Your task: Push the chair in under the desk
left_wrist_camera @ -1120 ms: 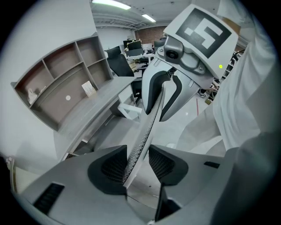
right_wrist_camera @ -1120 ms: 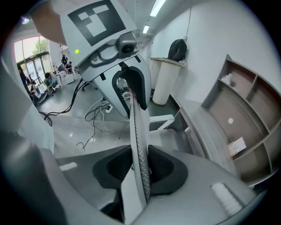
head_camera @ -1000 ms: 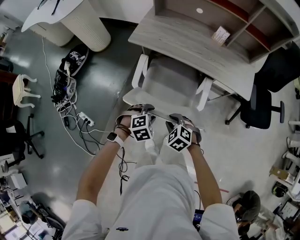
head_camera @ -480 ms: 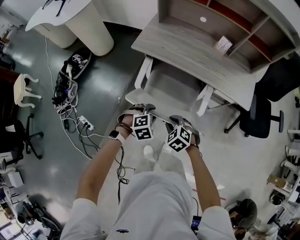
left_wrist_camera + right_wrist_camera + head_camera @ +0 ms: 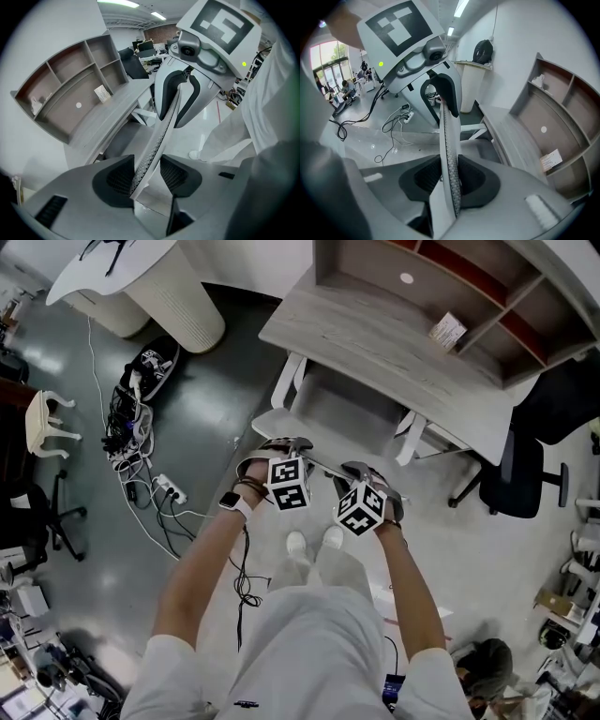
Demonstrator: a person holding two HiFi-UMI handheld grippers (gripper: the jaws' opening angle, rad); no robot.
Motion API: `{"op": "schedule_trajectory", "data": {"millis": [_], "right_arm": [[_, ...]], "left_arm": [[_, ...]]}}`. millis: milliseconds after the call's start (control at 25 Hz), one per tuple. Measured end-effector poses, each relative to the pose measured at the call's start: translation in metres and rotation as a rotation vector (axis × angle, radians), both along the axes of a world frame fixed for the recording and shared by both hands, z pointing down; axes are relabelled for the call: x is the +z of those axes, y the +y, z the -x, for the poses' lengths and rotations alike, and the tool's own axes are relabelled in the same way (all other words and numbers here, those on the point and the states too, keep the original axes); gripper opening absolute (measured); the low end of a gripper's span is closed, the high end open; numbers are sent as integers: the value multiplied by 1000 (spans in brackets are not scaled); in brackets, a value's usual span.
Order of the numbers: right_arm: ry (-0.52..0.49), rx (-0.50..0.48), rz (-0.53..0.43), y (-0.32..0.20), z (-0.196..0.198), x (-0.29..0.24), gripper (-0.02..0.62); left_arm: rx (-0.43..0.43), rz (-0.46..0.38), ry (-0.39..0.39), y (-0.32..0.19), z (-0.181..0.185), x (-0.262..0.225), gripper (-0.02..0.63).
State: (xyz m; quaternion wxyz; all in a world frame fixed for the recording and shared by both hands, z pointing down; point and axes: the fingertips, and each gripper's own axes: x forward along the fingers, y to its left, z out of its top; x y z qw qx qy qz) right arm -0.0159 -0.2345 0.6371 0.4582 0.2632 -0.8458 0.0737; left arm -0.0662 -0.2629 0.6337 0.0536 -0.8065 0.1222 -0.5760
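A white chair [image 5: 328, 411] with a mesh back stands with its seat partly under the grey wooden desk [image 5: 375, 334]. Both grippers sit on the top edge of the chair back [image 5: 323, 467]. The jaws of my left gripper [image 5: 281, 446] have just been opening. In the left gripper view the chair back [image 5: 164, 122] runs between the pads of the left gripper [image 5: 146, 173], with a gap at the right pad. My right gripper [image 5: 364, 472] holds the same edge. In the right gripper view both pads of the right gripper [image 5: 450, 176] press on the chair back [image 5: 446, 131].
A black office chair [image 5: 520, 460] stands right of the desk. Cables and a power strip [image 5: 159, 488] lie on the floor at left, near a white ribbed table base [image 5: 178, 296] and a small white stool [image 5: 42, 423]. A shelf unit with a card [image 5: 447, 331] tops the desk.
The chair has slid further under the desk. Both grippers moved with its back toward the desk, and the person's feet have stepped forward.
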Motion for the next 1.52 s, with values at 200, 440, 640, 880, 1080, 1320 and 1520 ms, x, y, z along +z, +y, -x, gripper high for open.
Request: {"op": "schedule_trajectory", "data": {"millis": [200,440,640,880,1080,1320,1520], "right_arm": [[6,0,-7,-22,-7,-1,115],[9,-2,-19,-43,-18,-1,115],[16,-2,-32,-62,-26,0,115],[18,-5,-46,-84,-35,-1,115],[24,-8,-65,-102,-44,-1,114],[32,-9,-86,-119,-51,-2,114],[40,-8,-97,-131,-57,-1,114]], "left_arm": [[-4,1,-11,-23,-6,-1,176],[-5,-6,-9,-44,-17,-1,175],[-7,-3,-10,-62,-26,-3,175],[-11,-10,-10,-84,-35,-2,176],[-17,-15,-11,-101,-44,-2,176],[-8,-22,-14,-118,-51,-3,176],[-7,-37,-14,-131,-56,-3,176]]}}
